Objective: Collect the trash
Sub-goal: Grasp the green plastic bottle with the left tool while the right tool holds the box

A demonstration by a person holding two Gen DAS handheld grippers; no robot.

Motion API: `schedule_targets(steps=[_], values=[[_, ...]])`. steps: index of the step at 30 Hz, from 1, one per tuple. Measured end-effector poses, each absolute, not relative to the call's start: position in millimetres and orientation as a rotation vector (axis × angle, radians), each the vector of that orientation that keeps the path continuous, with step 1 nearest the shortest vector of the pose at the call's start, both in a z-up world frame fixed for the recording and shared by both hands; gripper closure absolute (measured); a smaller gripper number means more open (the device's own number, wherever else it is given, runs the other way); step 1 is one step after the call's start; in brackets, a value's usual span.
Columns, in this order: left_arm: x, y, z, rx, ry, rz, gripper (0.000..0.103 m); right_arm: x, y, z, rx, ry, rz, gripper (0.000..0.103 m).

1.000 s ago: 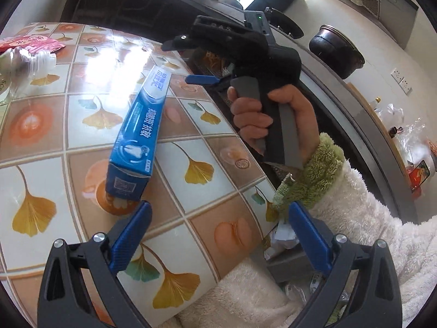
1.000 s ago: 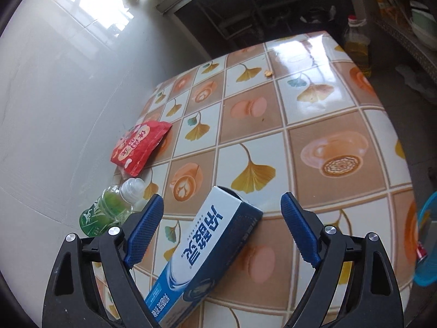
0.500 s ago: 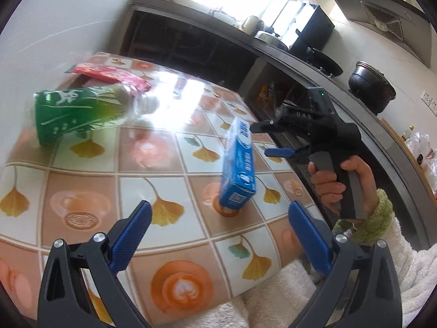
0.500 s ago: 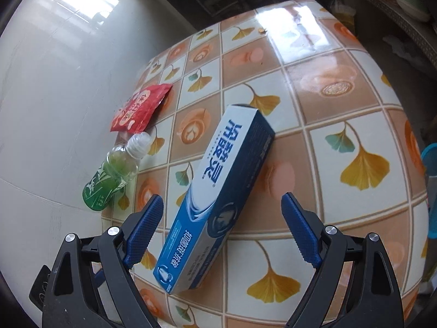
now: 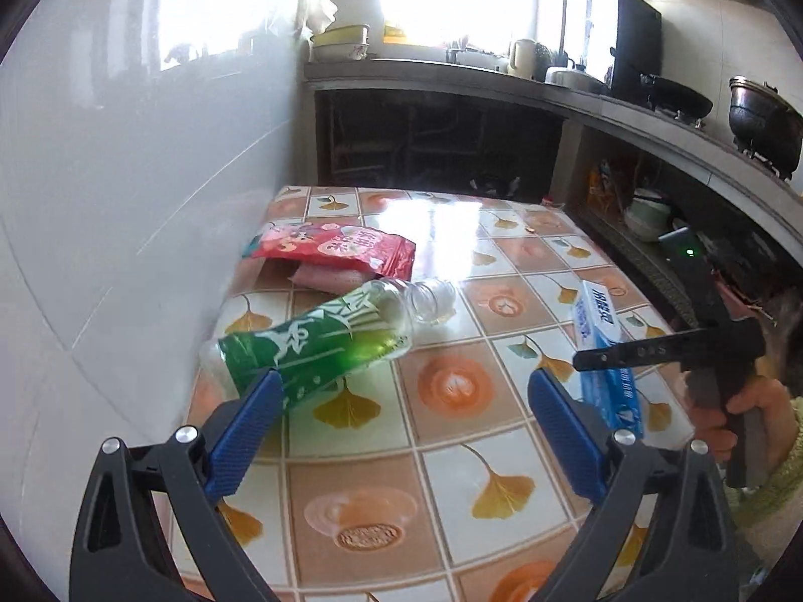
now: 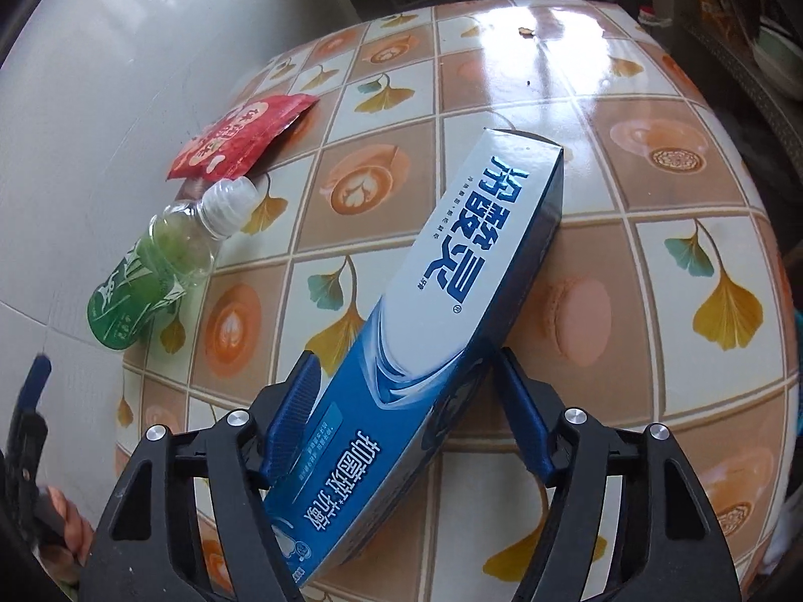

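Right gripper (image 6: 401,401): its blue fingers (image 6: 293,414) straddle the near part of the toothpaste box and are closing on it; the pads sit right at the box's sides, but firm contact cannot be told.
Toothpaste box (image 6: 451,296): long carton, white at the far end fading into deep blue with a wave swirl at the near end, large blue characters along its top face, dark blue side panel. It lies flat on the bench, running diagonally from the right gripper toward the far right; in the left wrist view it shows as a blue and white carton (image 5: 602,341) at the bench's right side, partly behind the right gripper's dark body.
Left gripper (image 5: 401,436): fingers (image 5: 246,431) spread wide and released, nothing between them, hovering over the bench's near edge.
Person's hand: a hand (image 5: 753,416) wraps the right gripper's handle, with a fuzzy green cuff below it.
Green bottle (image 5: 321,341): clear plastic with a green label bearing white characters, lying on its side near the wall, neck pointing toward the snack packet.
Red snack packet (image 5: 336,248): glossy red and pink pouch, lying just beyond the bottle against the wall.
Bench (image 6: 652,271): glossy tile-pattern cover with ginkgo leaves and coffee cups.
Kitchen counter (image 5: 502,83): far behind, carrying a kettle, pots and bowls.
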State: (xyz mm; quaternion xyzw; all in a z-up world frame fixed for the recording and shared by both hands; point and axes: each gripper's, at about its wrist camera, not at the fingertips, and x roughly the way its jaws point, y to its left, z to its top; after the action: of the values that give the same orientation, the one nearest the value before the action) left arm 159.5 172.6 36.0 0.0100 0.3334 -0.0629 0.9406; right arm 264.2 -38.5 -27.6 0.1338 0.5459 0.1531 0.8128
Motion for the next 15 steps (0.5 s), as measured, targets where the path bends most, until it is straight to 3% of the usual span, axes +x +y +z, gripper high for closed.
schedule_targets(steps=[11,15], values=[[293,174,-14,0.314,1.084,-0.13,0.007,248,-62,-26,0.278,1.14,0.392,0.047],[300,166,-33,0.451,1.156,-0.068,0.018,247,-63,-28,0.285,1.134,0.409,0.047]])
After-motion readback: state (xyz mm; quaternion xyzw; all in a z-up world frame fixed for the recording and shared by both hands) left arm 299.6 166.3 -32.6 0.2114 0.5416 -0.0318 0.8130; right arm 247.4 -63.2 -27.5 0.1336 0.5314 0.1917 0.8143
